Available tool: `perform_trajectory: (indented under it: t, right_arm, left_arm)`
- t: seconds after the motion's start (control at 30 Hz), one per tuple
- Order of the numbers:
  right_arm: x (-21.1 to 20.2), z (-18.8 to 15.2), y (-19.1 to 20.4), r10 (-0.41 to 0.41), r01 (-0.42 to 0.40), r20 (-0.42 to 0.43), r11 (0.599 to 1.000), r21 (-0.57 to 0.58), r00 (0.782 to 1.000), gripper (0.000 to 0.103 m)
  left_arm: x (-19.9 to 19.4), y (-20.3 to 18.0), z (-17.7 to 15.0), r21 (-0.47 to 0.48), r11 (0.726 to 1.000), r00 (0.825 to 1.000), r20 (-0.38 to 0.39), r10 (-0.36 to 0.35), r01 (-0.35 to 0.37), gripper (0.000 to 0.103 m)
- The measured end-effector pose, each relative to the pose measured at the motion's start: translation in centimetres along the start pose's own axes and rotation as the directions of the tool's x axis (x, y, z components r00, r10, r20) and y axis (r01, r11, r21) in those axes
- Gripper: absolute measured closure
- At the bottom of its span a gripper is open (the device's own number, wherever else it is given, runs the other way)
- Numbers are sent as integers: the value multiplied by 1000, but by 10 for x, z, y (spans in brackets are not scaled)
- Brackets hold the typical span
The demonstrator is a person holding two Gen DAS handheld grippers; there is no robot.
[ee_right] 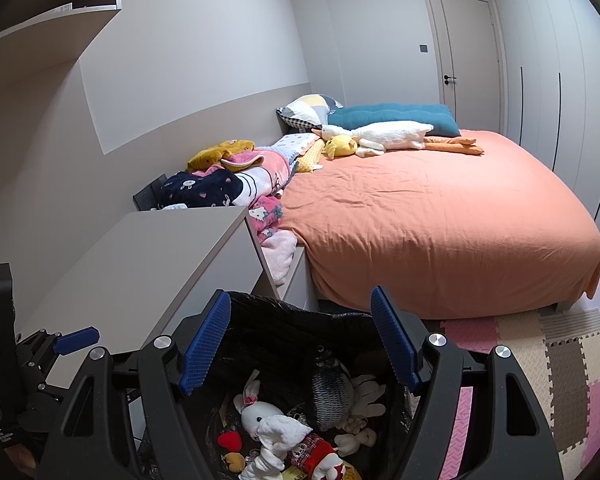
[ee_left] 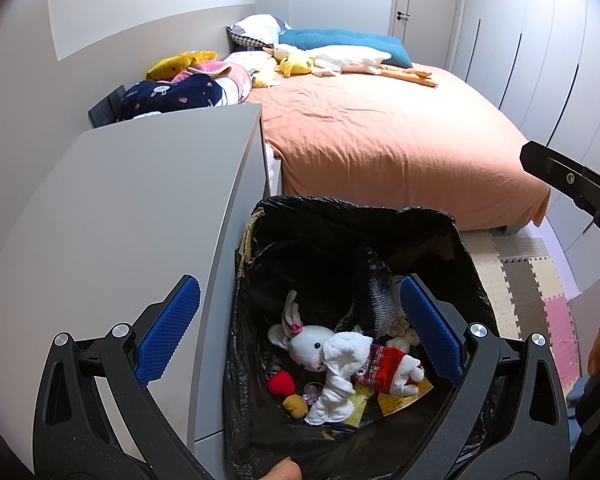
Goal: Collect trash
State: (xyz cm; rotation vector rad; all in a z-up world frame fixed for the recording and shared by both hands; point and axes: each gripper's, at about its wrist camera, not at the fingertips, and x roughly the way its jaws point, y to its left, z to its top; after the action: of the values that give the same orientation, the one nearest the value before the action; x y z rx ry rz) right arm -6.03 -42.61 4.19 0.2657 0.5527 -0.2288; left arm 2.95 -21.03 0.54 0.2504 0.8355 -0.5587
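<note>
Left gripper hangs over the bin with jaws spread wide, nothing between the ridged blue rubber pads, black plastic linkages with silver rivets behind them. Right gripper likewise stands apart, pads clear of everything, empty, aimed down over the same bin. Trash bin sits on the floor just beside a flat matte grey cabinet and near the foot of the bed; it is lined with a crinkly glossy black plastic bag. Inside, at the bottom: soft white plush rabbit with long ears and a red plaid outfit, a wrung white cloth lying across it, small red plush heart, yellow rounded plush bit, a grey scaly fish-shaped plush leaning against the bag wall, flat yellow paper scraps. Bed has a wrinkled orange sheet, long white goose plush, yellow duck plush, teal quilted cushion. Heap of fleecy printed blankets along the wall. Floor carries interlocking foam puzzle mats, pink, beige, brown.
</note>
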Motion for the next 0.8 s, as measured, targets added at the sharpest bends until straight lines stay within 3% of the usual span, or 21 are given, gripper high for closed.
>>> perform_trajectory:
  t: [0.8]
  right_arm:
    - [1, -2, 0, 1, -1, -2, 1000, -3, 1000, 30]
  left_arm:
    - [1, 0, -1, -11, 1000, 1000, -7, 16, -16, 6]
